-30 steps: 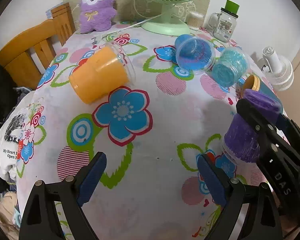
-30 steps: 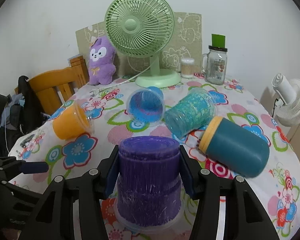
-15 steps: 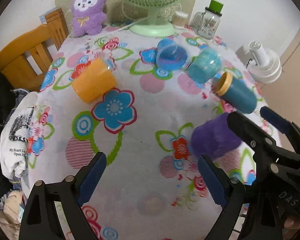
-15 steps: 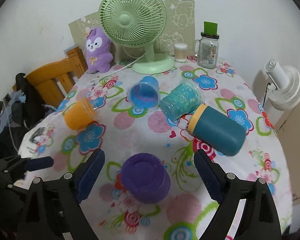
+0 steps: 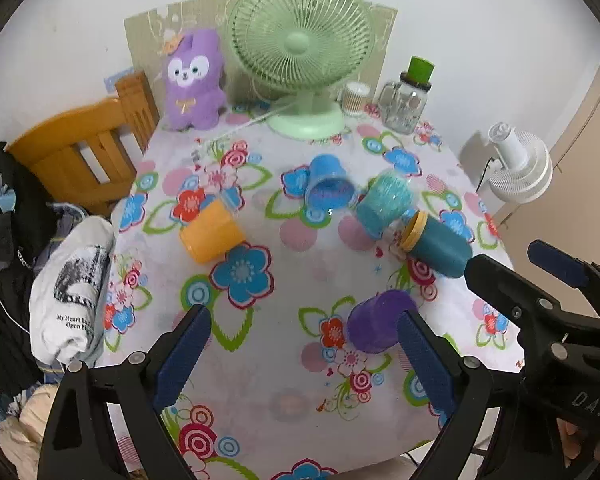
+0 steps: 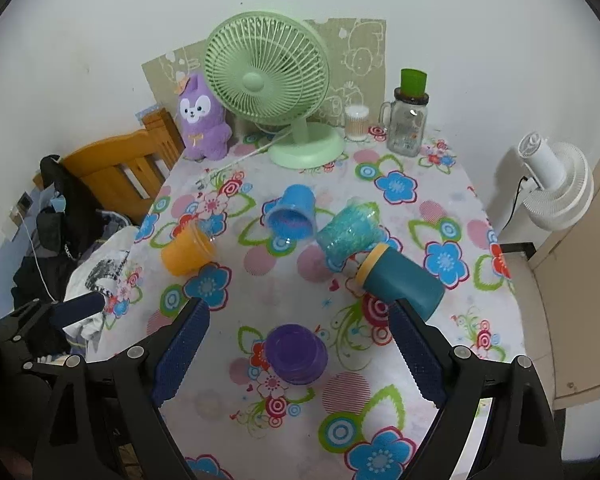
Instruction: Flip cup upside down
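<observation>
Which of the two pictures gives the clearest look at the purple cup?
The right wrist view. There the purple cup stands upside down in the open, between the open right gripper fingers, nothing covering it. In the left wrist view the purple cup sits low right, partly hidden behind a finger of the left gripper.

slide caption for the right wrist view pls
Open right gripper above the purple cup, upside down on the floral tablecloth; four cups lie beyond.

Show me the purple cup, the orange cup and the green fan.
Purple plastic cup [image 6: 296, 354]: right wrist view, upturned base.
Orange plastic cup [image 6: 188, 254]: right wrist view, side wall.
Green table fan [image 5: 300, 38]: left wrist view, grille centre.
</observation>
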### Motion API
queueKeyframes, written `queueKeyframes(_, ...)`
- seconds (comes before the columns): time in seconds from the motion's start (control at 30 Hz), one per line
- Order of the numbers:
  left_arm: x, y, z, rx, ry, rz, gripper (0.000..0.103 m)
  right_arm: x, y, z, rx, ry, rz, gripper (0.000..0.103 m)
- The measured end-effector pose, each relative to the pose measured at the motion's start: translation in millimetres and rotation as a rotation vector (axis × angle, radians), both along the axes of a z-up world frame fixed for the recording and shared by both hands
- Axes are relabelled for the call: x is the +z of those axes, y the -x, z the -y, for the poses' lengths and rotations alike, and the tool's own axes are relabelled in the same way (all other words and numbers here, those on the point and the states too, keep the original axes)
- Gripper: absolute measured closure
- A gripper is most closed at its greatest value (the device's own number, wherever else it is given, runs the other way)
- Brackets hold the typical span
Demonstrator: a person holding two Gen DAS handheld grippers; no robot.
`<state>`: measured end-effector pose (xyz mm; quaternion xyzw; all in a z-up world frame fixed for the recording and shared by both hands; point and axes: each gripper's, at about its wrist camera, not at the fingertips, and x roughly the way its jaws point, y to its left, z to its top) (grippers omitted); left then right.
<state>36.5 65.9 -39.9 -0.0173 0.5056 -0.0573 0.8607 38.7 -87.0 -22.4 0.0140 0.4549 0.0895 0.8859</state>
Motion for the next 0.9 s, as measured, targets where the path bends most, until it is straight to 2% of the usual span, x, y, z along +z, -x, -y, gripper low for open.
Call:
queueKeyframes(0.2,33.0,5.1,0.9,-0.004,-0.029,0.06,0.008,25.1,2.6,10.9,-0.028,-0.006,0.007,0.01)
queueKeyframes(0.43,60.0,16.1,-2.8,-0.003,-0.026,0.087,0.008,49.5,14.5,16.3,-0.051,0.06,0.063,0.01)
queueKeyframes(0.67,69.7,36.8,-6.6,0.002,-0.01,0.114,0.008,56.3,37.3,21.3,-0.079,0.105,0.084,0.01)
queueKeyframes(0.83,66.4,47.2,-10.0,0.022,0.032,0.1,0.008,56.1,52.5,28.2,-0.086,0.023,0.092,0.01)
queueKeyframes(0.9,67.4,48.3,-8.7,0.018,0.037,0.099,0.008,56.9,54.5,27.6,-0.09,0.03,0.096,0.01)
